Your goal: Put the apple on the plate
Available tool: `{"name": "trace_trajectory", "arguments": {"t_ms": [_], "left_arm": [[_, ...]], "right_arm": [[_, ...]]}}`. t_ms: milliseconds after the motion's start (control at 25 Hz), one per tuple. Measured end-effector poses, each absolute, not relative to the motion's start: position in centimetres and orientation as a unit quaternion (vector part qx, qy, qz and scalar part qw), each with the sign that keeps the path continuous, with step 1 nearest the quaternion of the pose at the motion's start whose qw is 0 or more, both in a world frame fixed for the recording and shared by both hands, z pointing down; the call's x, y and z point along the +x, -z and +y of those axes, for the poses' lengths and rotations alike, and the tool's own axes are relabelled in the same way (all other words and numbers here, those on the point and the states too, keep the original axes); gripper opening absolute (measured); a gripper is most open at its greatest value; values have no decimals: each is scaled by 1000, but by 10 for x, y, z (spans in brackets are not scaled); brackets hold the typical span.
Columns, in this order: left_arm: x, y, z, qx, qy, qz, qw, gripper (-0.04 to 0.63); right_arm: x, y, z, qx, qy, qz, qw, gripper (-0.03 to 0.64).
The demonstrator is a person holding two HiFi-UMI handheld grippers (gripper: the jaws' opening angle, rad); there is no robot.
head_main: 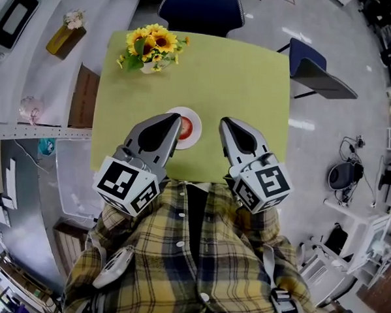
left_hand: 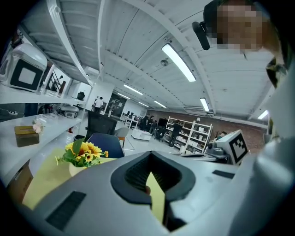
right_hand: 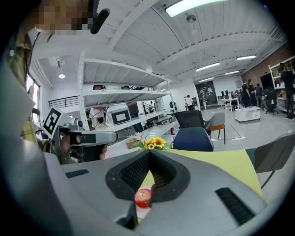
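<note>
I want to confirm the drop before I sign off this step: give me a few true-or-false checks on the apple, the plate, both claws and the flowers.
1. The apple lies on the white plate. True.
2. The left claw is shut on the apple. False: its jaws are together with nothing between them, and the apple sits on the plate.
3. The right claw is shut and empty. True.
4. The sunflowers touch the plate. False: they stand near the table's far left corner, well apart from it.
</note>
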State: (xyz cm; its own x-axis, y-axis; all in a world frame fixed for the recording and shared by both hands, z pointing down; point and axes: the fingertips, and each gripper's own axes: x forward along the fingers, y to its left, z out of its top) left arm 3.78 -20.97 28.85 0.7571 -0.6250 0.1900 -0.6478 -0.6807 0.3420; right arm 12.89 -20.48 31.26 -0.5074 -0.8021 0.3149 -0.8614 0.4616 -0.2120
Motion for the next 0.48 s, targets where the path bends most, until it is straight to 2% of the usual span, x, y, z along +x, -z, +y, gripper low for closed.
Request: {"name": "trace_trajectory", "arguments": {"t_ms": [480], "left_arm": [[32, -284, -214, 913, -22, -358, 194, 6]], "right_arm": [[113, -315, -197, 464, -169, -863, 108, -3]]}}
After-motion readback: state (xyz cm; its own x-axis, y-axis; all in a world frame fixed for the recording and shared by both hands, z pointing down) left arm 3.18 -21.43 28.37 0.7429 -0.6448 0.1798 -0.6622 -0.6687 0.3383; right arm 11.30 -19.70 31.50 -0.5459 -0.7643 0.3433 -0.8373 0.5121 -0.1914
